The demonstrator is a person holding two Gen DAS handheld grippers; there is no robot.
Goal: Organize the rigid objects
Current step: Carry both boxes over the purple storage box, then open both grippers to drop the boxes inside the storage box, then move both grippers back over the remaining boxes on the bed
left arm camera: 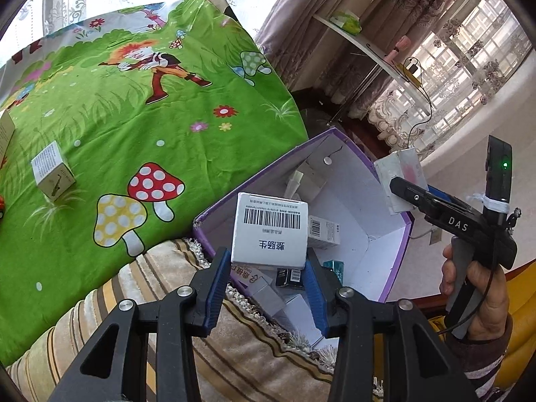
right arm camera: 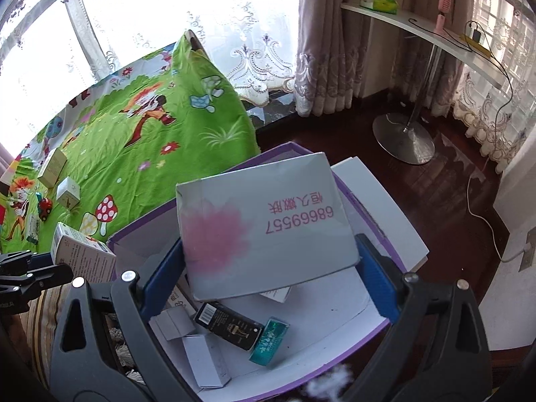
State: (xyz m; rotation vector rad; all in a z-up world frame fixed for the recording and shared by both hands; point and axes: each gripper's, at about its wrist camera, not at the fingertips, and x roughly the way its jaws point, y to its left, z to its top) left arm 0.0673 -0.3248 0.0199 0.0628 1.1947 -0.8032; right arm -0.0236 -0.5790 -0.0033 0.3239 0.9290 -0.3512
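By green bedspread (left arm camera: 140, 107), purple bin (right arm camera: 378, 201) w/ small boxes; left fingers grip barcode box (left arm camera: 269, 231), right fingers grip grey box (right arm camera: 264, 224).

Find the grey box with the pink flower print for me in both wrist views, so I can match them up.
Left wrist: grey flower box at right of centre, clamped in the right gripper, above the purple bin's far rim.
Right wrist: grey flower box fills the centre, between the blue pads, over the bin.
Shared landmark: the purple bin with small boxes inside.
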